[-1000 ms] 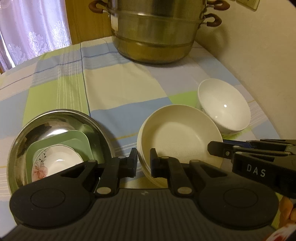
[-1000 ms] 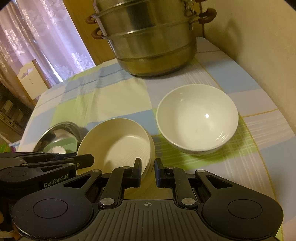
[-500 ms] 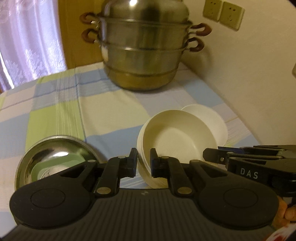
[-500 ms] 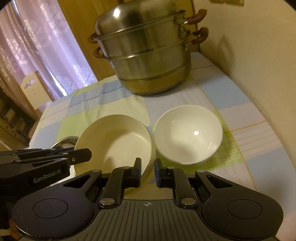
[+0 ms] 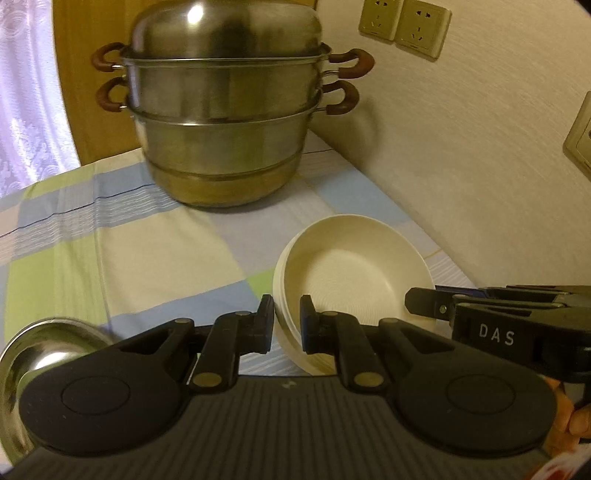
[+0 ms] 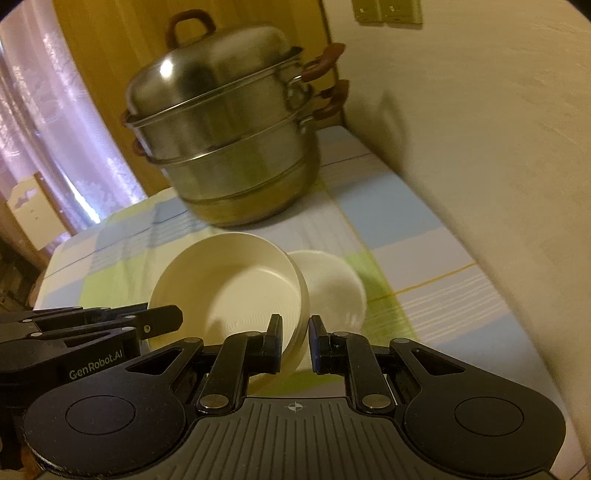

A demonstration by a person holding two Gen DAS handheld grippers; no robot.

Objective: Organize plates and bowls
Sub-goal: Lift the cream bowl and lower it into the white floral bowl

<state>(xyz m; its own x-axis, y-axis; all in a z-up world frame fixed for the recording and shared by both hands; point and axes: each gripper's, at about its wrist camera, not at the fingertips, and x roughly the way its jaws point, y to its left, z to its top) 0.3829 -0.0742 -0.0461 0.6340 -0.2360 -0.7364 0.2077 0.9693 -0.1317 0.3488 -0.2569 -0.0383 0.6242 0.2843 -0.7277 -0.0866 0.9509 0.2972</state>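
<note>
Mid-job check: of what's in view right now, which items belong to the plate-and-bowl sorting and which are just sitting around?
Part of the job:
- cream bowl stack, gripped at its rim by the left gripper and right gripper
- white bowl on the tablecloth
- steel basin, lower left

Just lying about:
- tiered steamer pot
- wall sockets
- checked tablecloth

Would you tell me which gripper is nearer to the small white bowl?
Right. The right gripper grips the cream plates on the white bowl's side; the left gripper grips their far rim.
</note>
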